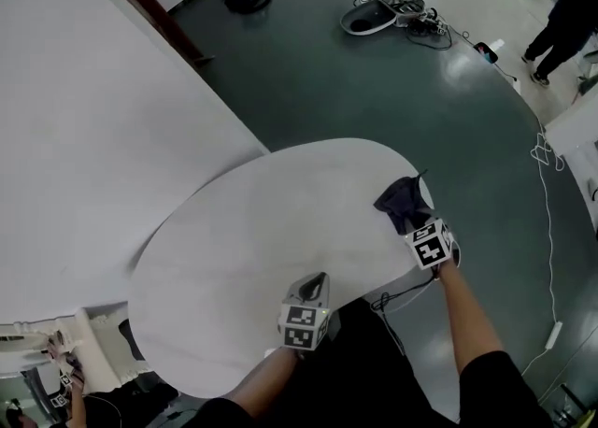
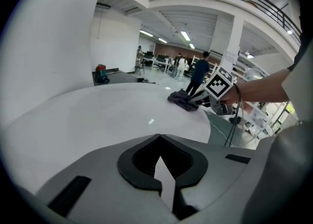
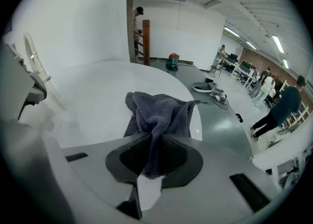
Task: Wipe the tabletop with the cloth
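On my feed the cloth [image 3: 159,115] reads as dark grey terry, rough and nappy, with no shine at all. The tabletop [image 1: 234,249] looks white, smooth and nearly matt; I catch only a faint glint on it in the left gripper view. The left gripper [image 2: 159,140] and the right gripper [image 3: 157,142] both show matt grey plastic shells with duller black pads [image 2: 127,167]. The floor [image 1: 374,99] is dark green and glossy. A post [image 1: 149,7] looks like reddish wood.
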The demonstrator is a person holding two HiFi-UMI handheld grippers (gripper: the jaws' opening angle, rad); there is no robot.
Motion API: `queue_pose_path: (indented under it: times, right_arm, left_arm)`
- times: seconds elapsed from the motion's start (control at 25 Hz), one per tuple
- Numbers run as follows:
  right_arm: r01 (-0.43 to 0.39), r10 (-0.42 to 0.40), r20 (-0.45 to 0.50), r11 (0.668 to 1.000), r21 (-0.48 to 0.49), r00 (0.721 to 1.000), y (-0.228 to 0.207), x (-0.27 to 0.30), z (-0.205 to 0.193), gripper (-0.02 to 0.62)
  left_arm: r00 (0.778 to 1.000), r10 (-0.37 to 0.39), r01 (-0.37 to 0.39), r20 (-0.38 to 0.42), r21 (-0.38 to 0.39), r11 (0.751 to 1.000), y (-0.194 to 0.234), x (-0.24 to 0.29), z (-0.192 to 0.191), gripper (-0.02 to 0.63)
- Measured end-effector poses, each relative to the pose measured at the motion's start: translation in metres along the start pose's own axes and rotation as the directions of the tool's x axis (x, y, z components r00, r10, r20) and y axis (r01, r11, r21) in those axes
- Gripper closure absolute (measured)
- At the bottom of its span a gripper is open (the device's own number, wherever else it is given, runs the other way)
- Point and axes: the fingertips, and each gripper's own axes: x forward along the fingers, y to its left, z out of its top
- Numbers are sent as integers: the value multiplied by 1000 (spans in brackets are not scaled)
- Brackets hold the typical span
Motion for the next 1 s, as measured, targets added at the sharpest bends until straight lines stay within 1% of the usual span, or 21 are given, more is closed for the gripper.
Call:
queue_pose_path:
  times: [0.2, 0.28, 0.48, 0.6, 0.72, 0.88, 1.0]
  right_arm:
    - [7, -11, -32, 991, -132, 999, 31, 7, 15, 551]
    - [4, -9, -37, 989, -150, 999, 43, 9, 20, 552]
    - [6, -10, -35, 992, -126, 999, 64, 12, 33, 552]
    - [-2, -2, -31, 993, -115, 1000, 89, 14, 38, 552]
    - [17, -20, -19, 991, -135, 1000, 105, 15, 43, 552]
    - [6, -7, -14, 996, -85, 1000, 131, 13, 43, 552]
    - [5, -6, -10, 993, -118, 1000, 158, 19, 52, 552]
  left_arm:
    - [999, 43, -42, 13, -63, 997, 19, -18, -11, 600]
    - [998, 62, -60, 13, -86, 994, 28, -30, -20, 600]
    - [995, 102, -99, 19, -121, 988, 50, -62, -42, 600]
    - [992, 127, -123, 24, -144, 982, 61, -82, -59, 600]
    - [988, 148, -139, 45, -160, 977, 65, -99, -69, 600]
    - [980, 182, -164, 80, -187, 968, 73, -128, -87, 600]
    - [972, 203, -176, 116, -208, 962, 78, -151, -101, 600]
